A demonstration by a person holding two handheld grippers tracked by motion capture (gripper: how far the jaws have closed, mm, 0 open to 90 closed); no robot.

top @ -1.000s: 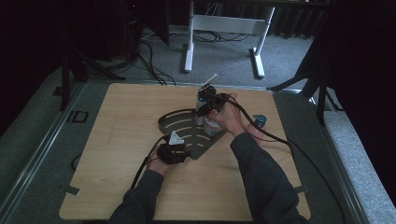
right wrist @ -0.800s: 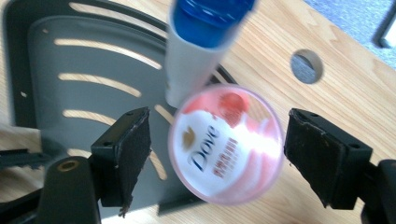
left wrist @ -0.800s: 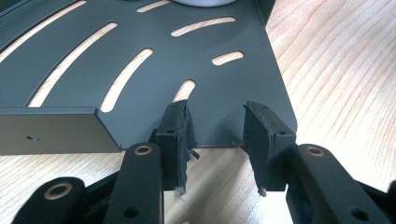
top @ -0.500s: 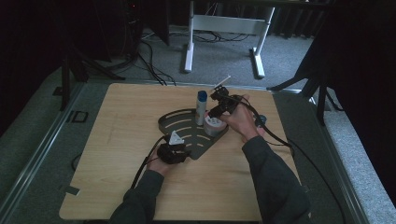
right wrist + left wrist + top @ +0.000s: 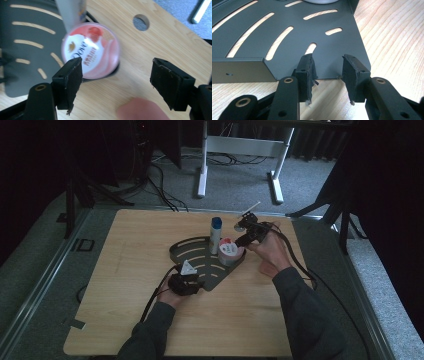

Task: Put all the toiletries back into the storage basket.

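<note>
While gripping nothing, left claw (image 5: 328, 75) parked at near tip of rack (image 5: 200, 255), jaws partly spread either side of its flat point, pads apart from metal, bare table (image 5: 125, 300) beneath. Beyond it, slotted rack plate fanning away toward raised far rim. Farther right, right claw (image 5: 115, 82) spread wide and empty, hovering above table just off rack's right edge. Jar (image 5: 91, 51) lying ahead and left of that claw, lid up, seated at rack's right end, nearer left jaw than right. Right hand (image 5: 272, 252) clearly closer to jar than left. Behind jar, bottle (image 5: 216, 235) standing upright, touching or just beside it; crowding likely on that side. Open wood to jar's right and near side; table edge and hole (image 5: 141, 22) farther off.
</note>
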